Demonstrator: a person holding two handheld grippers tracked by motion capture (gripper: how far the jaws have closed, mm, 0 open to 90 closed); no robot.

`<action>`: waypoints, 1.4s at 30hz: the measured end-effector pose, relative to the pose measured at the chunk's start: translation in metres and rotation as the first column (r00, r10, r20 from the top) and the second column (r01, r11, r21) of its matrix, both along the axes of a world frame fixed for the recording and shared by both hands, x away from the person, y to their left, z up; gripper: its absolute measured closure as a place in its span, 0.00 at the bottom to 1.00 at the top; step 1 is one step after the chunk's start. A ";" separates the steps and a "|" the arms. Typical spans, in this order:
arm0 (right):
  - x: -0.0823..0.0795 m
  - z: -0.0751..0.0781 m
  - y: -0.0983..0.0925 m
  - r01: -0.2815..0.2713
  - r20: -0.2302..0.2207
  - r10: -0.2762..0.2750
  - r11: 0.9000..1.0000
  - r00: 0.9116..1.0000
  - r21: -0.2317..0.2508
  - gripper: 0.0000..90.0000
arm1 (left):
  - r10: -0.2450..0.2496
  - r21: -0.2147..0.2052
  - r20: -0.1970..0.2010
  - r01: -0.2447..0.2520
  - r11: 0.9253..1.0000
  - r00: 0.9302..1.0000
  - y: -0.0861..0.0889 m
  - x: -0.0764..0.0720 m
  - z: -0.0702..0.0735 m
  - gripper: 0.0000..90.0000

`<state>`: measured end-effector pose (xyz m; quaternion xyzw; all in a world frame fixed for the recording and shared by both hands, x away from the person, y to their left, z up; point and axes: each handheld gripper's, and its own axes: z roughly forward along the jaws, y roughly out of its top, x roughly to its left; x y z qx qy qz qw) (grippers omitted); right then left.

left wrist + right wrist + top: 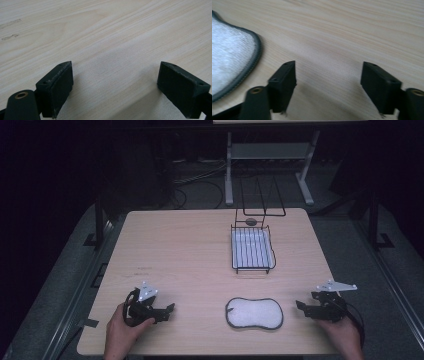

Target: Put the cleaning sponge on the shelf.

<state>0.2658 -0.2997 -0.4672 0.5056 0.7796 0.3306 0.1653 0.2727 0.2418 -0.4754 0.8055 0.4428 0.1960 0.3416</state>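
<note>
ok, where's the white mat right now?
The white mat lies flat near the table's front edge in the high view, closer to the right gripper than the left gripper, in front of the wire tray.

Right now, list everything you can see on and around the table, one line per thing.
table: one, light wood, centre of the high view.
mat: one, white with a grey edge, flat near the table's front edge, between the two grippers.
tray: one, white with a black wire rack over it, right of centre towards the far side.
wire stand: one, black, upright just behind the tray.
small round thing: one, dark, at the foot of the wire stand; too small to tell what it is.
frame: one, grey metal, on the floor beyond the table.
left gripper: one, black, front left, jaws open over bare wood.
right gripper: one, black, front right, jaws open beside the mat.
</note>
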 end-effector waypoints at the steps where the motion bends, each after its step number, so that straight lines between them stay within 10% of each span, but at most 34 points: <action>1: 0.000 0.002 -0.001 -0.008 -0.005 0.008 1.000 1.000 0.009 0.41 | 0.000 0.000 0.000 0.000 1.000 1.000 0.000 0.000 0.000 0.14; 11: -0.008 0.021 0.001 -0.089 0.005 0.089 0.993 0.996 0.080 1.00 | 0.000 0.001 0.000 0.000 1.000 1.000 0.000 0.000 0.000 0.14; 42: -0.020 0.037 0.058 -0.343 0.040 0.341 0.930 0.939 0.133 1.00 | 0.000 0.000 0.001 0.000 1.000 1.000 0.000 0.000 0.000 0.14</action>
